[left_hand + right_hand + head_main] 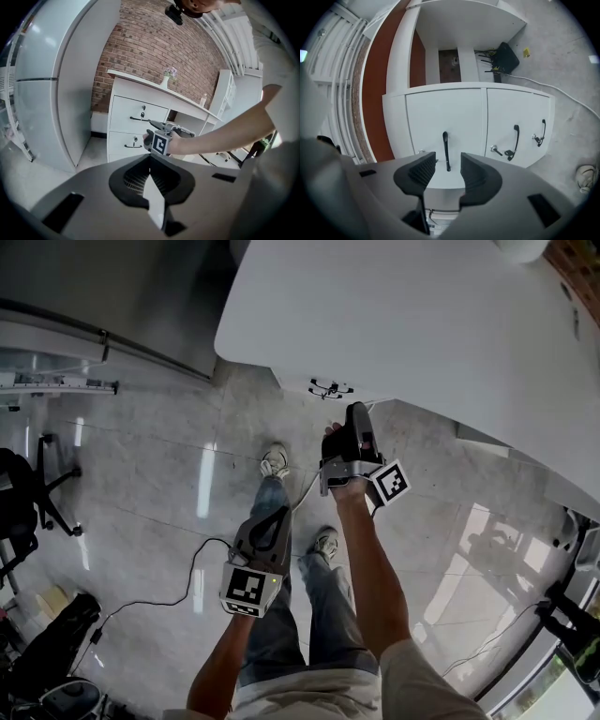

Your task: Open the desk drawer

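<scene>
**Right gripper spread before the closed top drawer**

In the head view, a black wheeled office chair stands at the nine o'clock edge. The pale grey polished stone floor fills the left half, and a thin black cable snakes across it at eight o'clock. The white rounded desk top spreads from twelve to three o'clock. In the left gripper view, a red-brown brick wall rises at twelve o'clock behind the desk.

There are two grippers. The right gripper view shows three black handles on the desk's white fronts.

The left gripper hangs at seven o'clock of the head view's centre, well apart from the desk. Its jaws are pressed together with nothing between them.

The right gripper sits just past centre toward one o'clock, near the desk's edge. Its jaws stand wide apart and hold nothing. The black bar handle of the white top drawer front shows in the gap beyond the tips, at six o'clock of the right gripper view, clear of both pads. That front lies flush with its neighbours, closed.
</scene>
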A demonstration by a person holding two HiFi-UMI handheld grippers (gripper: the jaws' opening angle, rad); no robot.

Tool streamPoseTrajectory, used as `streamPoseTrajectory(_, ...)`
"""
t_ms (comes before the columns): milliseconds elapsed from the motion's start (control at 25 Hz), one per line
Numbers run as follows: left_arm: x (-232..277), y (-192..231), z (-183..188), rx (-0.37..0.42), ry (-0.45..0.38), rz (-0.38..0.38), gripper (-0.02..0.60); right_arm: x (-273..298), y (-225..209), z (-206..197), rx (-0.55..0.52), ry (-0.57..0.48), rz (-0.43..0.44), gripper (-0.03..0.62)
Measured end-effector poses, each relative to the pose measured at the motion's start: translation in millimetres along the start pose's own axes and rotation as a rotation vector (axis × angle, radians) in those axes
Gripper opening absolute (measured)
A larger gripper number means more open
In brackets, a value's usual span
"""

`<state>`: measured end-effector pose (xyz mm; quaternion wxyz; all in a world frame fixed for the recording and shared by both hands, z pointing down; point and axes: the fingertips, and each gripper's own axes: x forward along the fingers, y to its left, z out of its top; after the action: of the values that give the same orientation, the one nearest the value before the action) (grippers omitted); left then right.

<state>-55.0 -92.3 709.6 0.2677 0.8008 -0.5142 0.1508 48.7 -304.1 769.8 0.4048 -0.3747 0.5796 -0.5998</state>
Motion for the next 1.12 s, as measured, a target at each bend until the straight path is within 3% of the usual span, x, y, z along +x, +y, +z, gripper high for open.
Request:
streamPoseTrajectory(440,0,11,-3,-0.004,0.016,0.011,0.012,57,7,18,-0.019,-0.009,0.029,0.175)
streamPoseTrajectory(640,-2,13,-6,-0.007,0.016,0.015,0.012,57,11,19,-0.068,-0.012,0.018,0.044)
streamPoseTrajectory(1120,1,5,-14,-0.023,0.019,0.005,0.012,50,15,14,-0.068,0.000,0.007,0.035)
